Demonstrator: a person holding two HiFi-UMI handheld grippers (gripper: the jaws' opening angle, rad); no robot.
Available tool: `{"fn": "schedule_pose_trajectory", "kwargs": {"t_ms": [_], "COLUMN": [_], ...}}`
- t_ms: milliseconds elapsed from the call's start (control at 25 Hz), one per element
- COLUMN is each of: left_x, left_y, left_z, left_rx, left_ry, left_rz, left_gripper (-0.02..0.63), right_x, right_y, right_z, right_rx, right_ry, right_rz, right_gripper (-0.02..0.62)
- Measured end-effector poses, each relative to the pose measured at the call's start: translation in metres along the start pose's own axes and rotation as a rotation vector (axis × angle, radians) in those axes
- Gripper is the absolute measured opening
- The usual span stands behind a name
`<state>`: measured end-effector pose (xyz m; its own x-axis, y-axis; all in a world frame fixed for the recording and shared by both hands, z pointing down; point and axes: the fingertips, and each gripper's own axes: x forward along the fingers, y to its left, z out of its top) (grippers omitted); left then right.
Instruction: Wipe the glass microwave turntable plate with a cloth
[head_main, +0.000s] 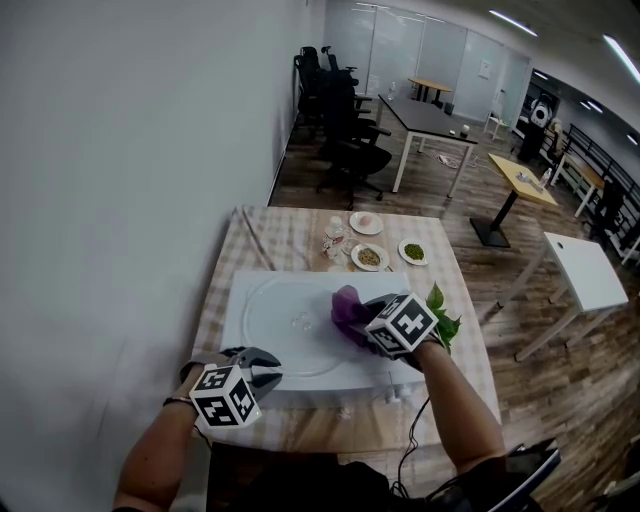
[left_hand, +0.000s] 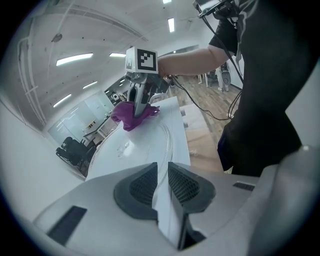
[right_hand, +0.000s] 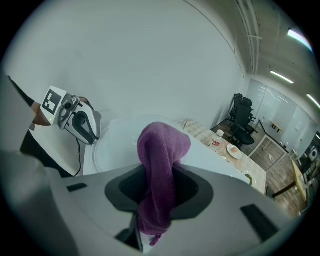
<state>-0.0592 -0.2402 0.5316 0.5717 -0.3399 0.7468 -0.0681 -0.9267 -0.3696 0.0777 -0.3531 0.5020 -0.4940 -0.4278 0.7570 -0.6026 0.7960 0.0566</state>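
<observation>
The left gripper (head_main: 268, 372) pinched the near edge of the white board (head_main: 236, 292), a grip only its own view showed. The glass plate (head_main: 285, 345) lay on that board, just ahead. The right gripper (head_main: 360, 320) clamped a purple cloth (head_main: 347, 304) resting on the plate's right side.

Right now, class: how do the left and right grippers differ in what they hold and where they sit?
The left gripper clamps the edge of the board; the right gripper clamps the cloth. The left sits at the board's near corner, off the plate; the right is over the plate's right side. Both tilt downward and are closed on something.
</observation>
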Motion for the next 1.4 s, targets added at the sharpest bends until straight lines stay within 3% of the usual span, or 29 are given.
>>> {"fn": "schedule_pose_trajectory", "kwargs": {"t_ms": [360,680,880,1040,1120,1400], "left_x": [0.000,-0.020,-0.045,-0.053,-0.049,-0.016], "left_y": [0.006,0.019,0.043,0.072,0.087,0.117], "left_z": [0.006,-0.001,-0.028,-0.046,-0.048,-0.039], "left_rx": [-0.002,-0.054,-0.005,-0.048,-0.057,-0.072], "left_ry": [-0.038,-0.057,0.025,0.066,0.080,0.092], "left_rz": [0.054,0.130,0.177,0.183,0.201,0.195], "left_gripper": [0.081,0.094,0.110,0.108,0.074,0.048], "right_x": [0.009,0.035,0.042,0.046,0.047,0.050], "right_y": [0.038,0.116,0.139,0.142,0.144,0.150], "right_z": [0.040,0.073,0.079,0.076,0.073,0.071], "right_rx": [-0.101,-0.162,-0.167,-0.169,-0.166,-0.178], "right_ry": [-0.089,-0.129,-0.133,-0.122,-0.120,-0.108], "right_rz": [0.025,0.188,0.231,0.232,0.233,0.231], "right_gripper": [0.123,0.123,0.123,0.123,0.123,0.123]}}
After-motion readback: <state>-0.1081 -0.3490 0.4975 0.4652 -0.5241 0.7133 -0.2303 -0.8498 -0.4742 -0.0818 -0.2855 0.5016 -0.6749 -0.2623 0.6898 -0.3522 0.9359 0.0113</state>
